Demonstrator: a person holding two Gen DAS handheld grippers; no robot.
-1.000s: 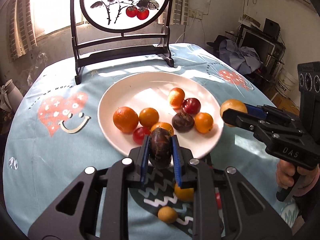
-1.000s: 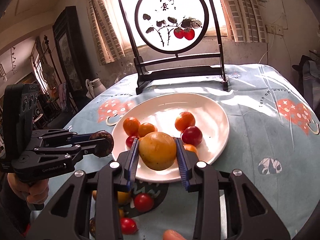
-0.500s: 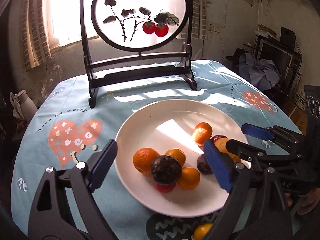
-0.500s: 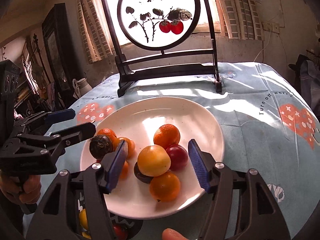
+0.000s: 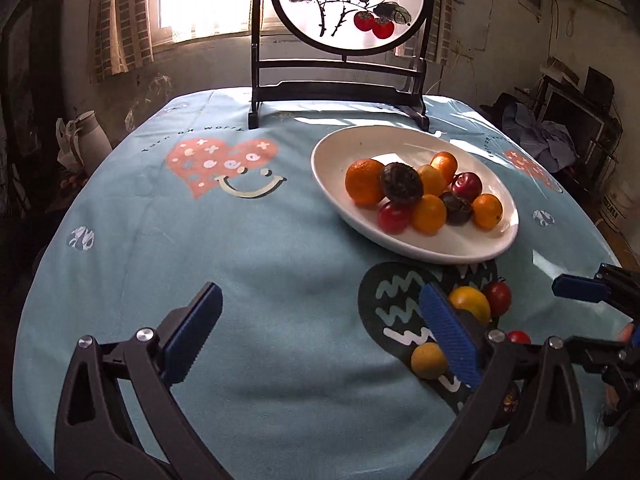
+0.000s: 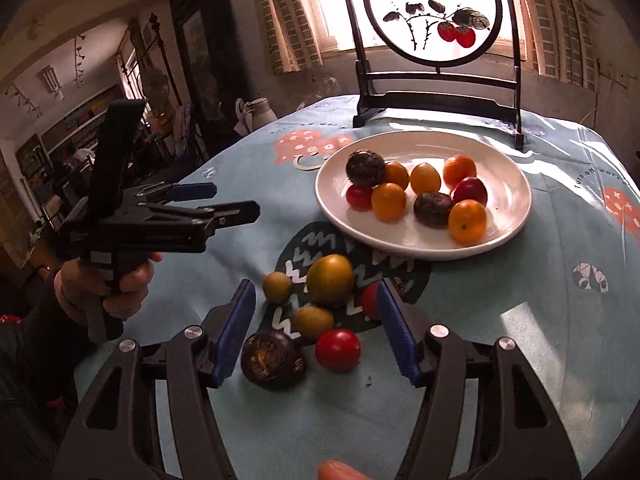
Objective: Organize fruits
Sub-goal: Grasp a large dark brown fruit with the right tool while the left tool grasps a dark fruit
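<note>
A white plate (image 5: 332, 168) (image 6: 516, 216) on the blue tablecloth holds several fruits: oranges, red ones and two dark ones, one dark fruit (image 5: 401, 182) (image 6: 365, 168) on top of the pile. Loose fruits lie on the cloth in front of the plate: a large yellow-green one (image 6: 330, 279), two small yellow ones, a red one (image 6: 338, 349) and a dark one (image 6: 273, 359). My right gripper (image 6: 316, 328) is open and empty just above these loose fruits. My left gripper (image 5: 320, 334) is open and empty, left of them; it also shows in the right wrist view (image 6: 228, 204).
A black stand with a round painted screen (image 5: 346, 4) (image 6: 438, 12) stands at the table's back edge behind the plate. A white jug (image 5: 86, 136) sits beyond the table's left edge. The table edge drops off at the right.
Both grippers have pulled back from the plate, open, leaving the dark fruit and the yellow fruit on the pile. The right one now hovers over the loose fruits.
</note>
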